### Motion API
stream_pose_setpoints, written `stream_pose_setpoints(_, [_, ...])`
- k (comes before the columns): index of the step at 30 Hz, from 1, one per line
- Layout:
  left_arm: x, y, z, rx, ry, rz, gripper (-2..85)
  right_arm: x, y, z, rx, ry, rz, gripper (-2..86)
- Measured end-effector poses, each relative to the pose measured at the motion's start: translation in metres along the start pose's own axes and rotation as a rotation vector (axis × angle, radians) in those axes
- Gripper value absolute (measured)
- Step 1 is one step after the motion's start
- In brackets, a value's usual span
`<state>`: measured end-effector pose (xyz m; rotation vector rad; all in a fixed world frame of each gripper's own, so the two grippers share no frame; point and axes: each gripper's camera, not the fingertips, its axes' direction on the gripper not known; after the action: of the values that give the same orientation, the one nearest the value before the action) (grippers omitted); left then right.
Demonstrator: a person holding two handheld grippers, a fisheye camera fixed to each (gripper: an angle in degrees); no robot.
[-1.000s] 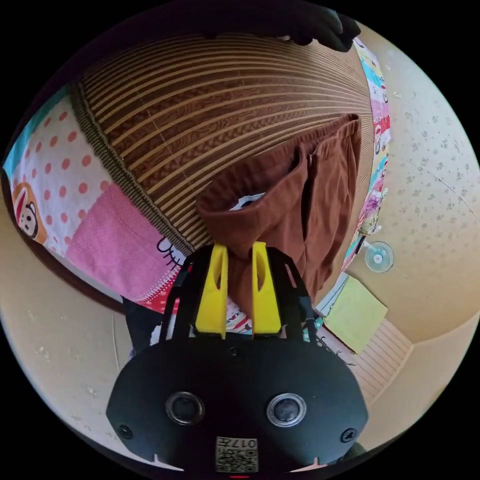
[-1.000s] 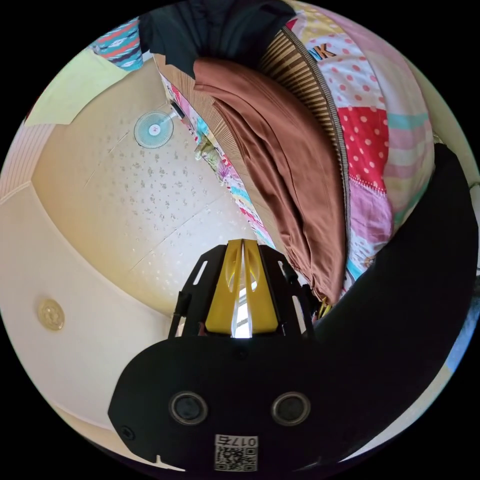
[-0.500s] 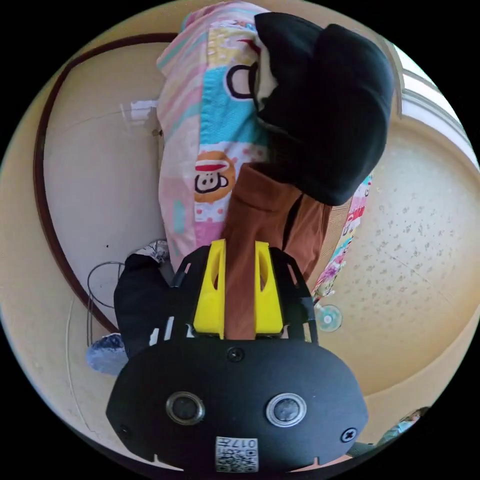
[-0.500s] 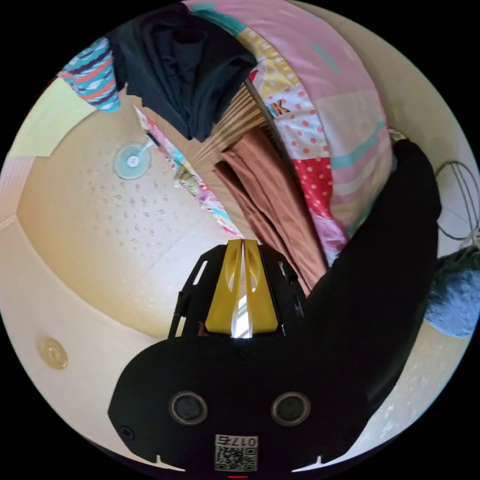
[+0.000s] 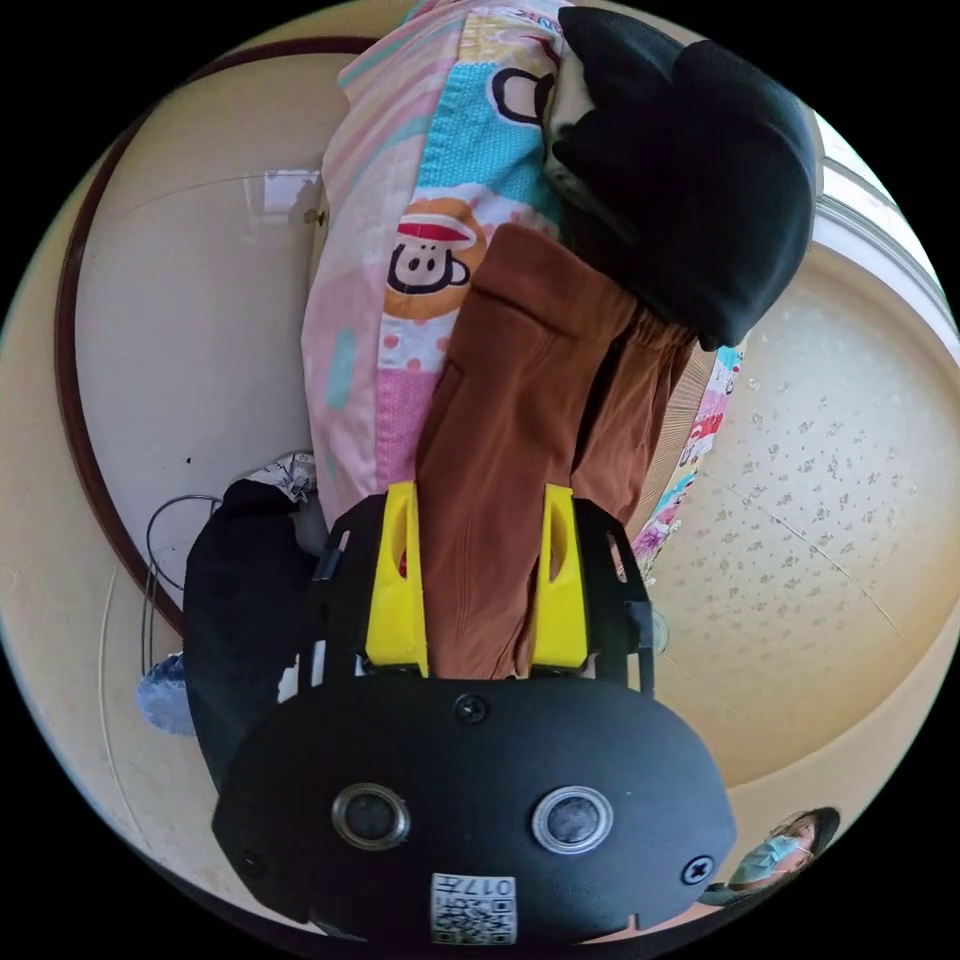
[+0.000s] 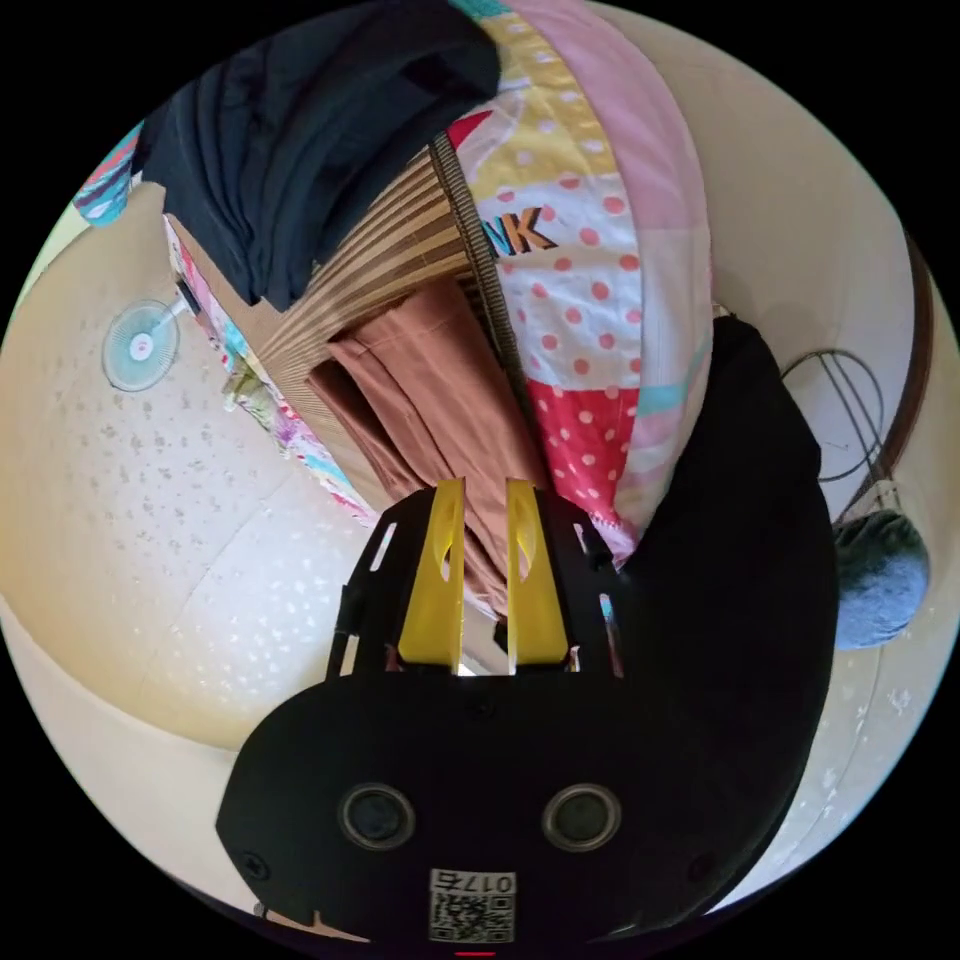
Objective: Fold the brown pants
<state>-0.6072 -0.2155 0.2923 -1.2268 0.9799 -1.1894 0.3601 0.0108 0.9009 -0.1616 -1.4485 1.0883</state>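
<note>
Between spread jaws, brown pants [image 5: 520, 440] edge

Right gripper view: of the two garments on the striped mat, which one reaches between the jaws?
The brown pants; the dark garment lies farther away at the mat's other end.

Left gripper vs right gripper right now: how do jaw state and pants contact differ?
The left gripper has its jaws spread wide, with a broad bunch of the brown pants lying between them; the right gripper shows a narrow gap with a thin edge of the pants in it. Whether the right jaws press the cloth is unclear. Both have yellow jaws on black bodies.
</note>
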Motion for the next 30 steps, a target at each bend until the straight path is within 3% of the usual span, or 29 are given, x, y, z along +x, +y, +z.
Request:
stream_pose_setpoints(5, [0.016, 0.006, 0.003, -0.101, -0.074, 0.083, 4.9, -0.015, 0.002, 0.008, -0.009, 0.187, -0.058, 7.6])
stream_pose_setpoints(11, [0.049, 0.033, -0.006, -0.204, 0.112, 0.326, 4.0, -0.034, 0.017, 0.014, -0.178, 0.017, -0.277, 2.2])
stream_pose_setpoints(16, [0.106, 0.078, -0.037, -0.205, 0.184, 0.57, 3.4, -0.09, 0.077, -0.018, -0.327, -0.075, -0.641, 0.8])
stream_pose_setpoints(20, [0.156, 0.093, -0.045, -0.19, 0.198, 0.686, 3.2, -0.142, 0.11, -0.035, -0.333, -0.067, -0.774, 0.4])
stream_pose_setpoints(23, [0.217, 0.088, -0.015, -0.194, 0.162, 0.759, 3.4, -0.196, 0.113, -0.008, -0.356, 0.049, -0.841, 0.5])
stream_pose_setpoints(26, [0.272, 0.068, 0.043, -0.124, 0.093, 0.746, 3.9, -0.247, 0.096, 0.046, -0.304, 0.097, -0.819, 0.5])
stream_pose_setpoints(28, [0.294, 0.053, 0.082, 0.02, 0.148, 0.701, 2.6, -0.274, 0.079, 0.084, -0.165, 0.056, -0.769, 0.6])
stream_pose_setpoints(30, [0.299, 0.047, 0.114, 0.044, 0.166, 0.633, 3.1, -0.281, 0.07, 0.107, -0.1, 0.014, -0.743, 0.5])
